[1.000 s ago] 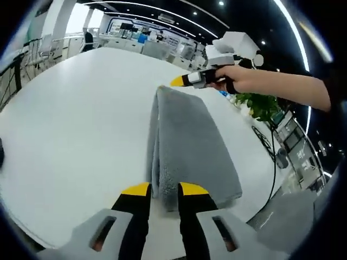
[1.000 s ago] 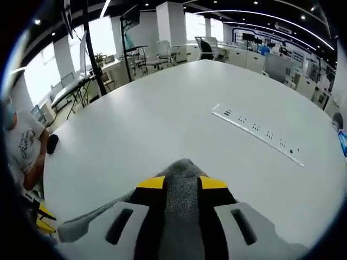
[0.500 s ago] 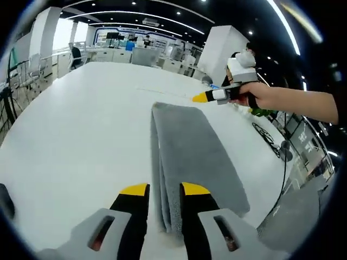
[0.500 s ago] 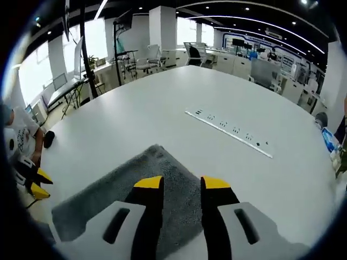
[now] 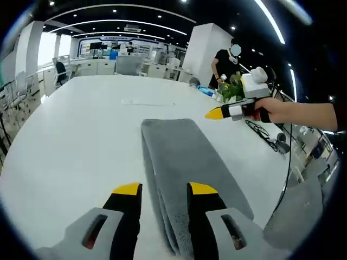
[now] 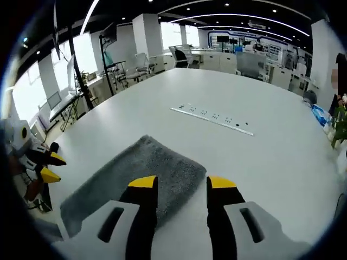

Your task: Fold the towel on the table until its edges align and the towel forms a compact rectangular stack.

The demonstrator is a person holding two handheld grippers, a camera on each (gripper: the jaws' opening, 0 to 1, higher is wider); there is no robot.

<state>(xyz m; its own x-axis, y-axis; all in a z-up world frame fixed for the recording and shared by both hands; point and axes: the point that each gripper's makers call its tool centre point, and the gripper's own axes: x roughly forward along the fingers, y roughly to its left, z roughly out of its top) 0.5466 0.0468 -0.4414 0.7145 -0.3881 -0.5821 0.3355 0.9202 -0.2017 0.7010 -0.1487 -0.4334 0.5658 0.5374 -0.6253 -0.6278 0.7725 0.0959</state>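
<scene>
Over the folded towel on the table, both grippers' fingers stand parted, holding nothing.

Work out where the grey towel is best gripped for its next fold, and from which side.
Grip the towel at one short end, across its stacked layers. It lies as a long, narrow strip, so the next fold probably brings end to end. The left tongs already straddle the near end, open; coming in low along its length should catch every layer. The right tongs are open too.
</scene>
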